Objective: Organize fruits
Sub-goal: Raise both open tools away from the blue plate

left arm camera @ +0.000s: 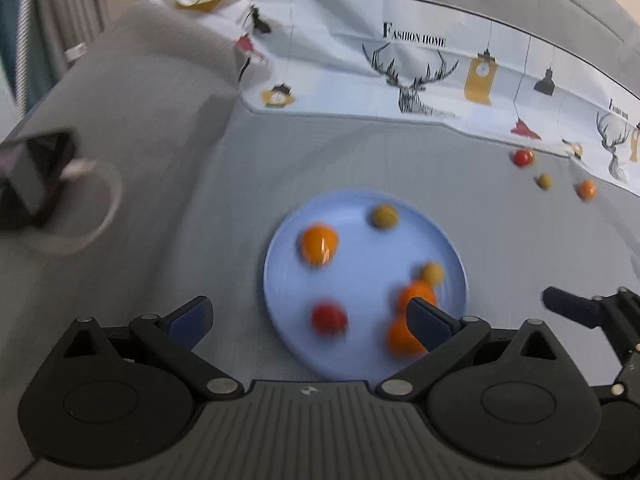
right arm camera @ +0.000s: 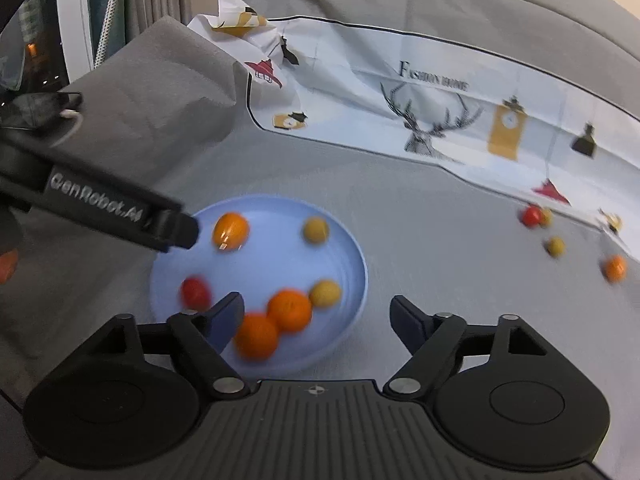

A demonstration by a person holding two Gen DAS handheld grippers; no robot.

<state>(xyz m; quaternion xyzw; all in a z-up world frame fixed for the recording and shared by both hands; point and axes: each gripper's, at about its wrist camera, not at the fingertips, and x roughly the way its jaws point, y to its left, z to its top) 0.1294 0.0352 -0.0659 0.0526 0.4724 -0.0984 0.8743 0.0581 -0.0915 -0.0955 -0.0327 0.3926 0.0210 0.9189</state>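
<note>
A light blue plate lies on the grey sofa seat and holds several small fruits: three orange ones, two yellow-green ones and a red one. Three loose fruits lie far right by the printed cloth: a red one, a yellow-green one and an orange one. My left gripper is open and empty over the plate's near edge. My right gripper is open and empty over the plate's right edge. Both views are motion-blurred.
A white printed cloth runs along the sofa back. A grey cushion rises at the left, with a dark device and a white cable on it. The left gripper's body crosses the right wrist view.
</note>
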